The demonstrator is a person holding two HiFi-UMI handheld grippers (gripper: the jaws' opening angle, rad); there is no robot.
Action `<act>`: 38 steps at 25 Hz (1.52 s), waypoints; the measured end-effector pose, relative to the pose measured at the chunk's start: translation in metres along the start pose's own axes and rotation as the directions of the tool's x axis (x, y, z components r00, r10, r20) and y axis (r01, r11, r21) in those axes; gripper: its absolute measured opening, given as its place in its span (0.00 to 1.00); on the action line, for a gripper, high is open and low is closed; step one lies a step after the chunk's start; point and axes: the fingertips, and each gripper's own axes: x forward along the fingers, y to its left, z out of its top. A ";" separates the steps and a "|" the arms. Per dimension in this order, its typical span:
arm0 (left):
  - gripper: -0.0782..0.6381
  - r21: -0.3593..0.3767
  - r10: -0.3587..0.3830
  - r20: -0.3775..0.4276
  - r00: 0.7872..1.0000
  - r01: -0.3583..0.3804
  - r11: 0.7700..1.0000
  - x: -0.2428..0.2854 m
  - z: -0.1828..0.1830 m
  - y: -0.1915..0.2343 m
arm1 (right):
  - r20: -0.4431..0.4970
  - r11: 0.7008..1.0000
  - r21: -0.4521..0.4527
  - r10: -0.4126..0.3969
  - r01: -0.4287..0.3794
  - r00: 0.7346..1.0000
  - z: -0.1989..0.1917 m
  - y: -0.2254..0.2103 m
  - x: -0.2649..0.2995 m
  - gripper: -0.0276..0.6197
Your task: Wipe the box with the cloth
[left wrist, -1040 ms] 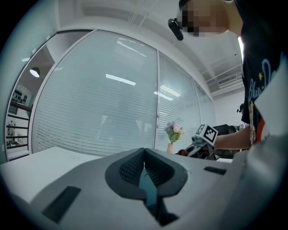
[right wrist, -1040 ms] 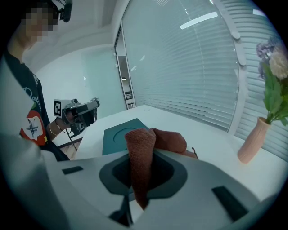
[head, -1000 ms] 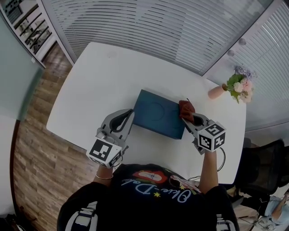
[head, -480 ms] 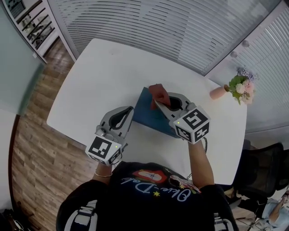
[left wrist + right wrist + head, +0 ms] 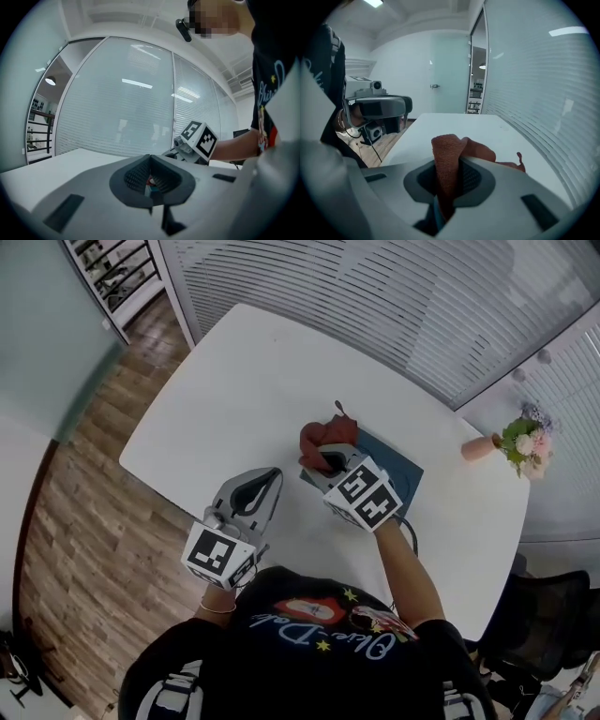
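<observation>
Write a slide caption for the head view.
Right gripper holds a red cloth on the dark blue box on a white table; left gripper rests shut nearby.

Your cloth [image 5: 449, 164] is a rust-red woven fabric, coarse and nubbly, matt all over. Your right gripper [image 5: 448, 187] has a smooth, matt grey plastic shell, and its dark pads [image 5: 471, 178] look finely ribbed. The box [image 5: 400, 465] is dark teal, smooth and matt. The table [image 5: 234, 381] is smooth white with a faint sheen. The floor [image 5: 84, 512] is brown wood plank with visible grain.
</observation>
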 end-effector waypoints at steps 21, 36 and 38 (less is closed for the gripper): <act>0.12 0.021 0.058 0.011 0.998 -0.058 0.998 -0.024 0.018 -0.060 | -0.058 0.997 0.038 -0.064 0.067 0.996 -0.077 0.011 -0.081 0.11; 0.12 0.081 -0.032 -0.018 0.999 0.033 0.996 0.004 0.022 -0.105 | -0.027 0.974 0.146 -0.169 0.171 0.985 -0.129 0.006 -0.139 0.11; 0.12 0.090 -0.030 -0.017 0.999 0.031 0.995 0.004 0.024 -0.106 | -0.025 0.972 0.157 -0.175 0.177 0.984 -0.134 0.006 -0.144 0.11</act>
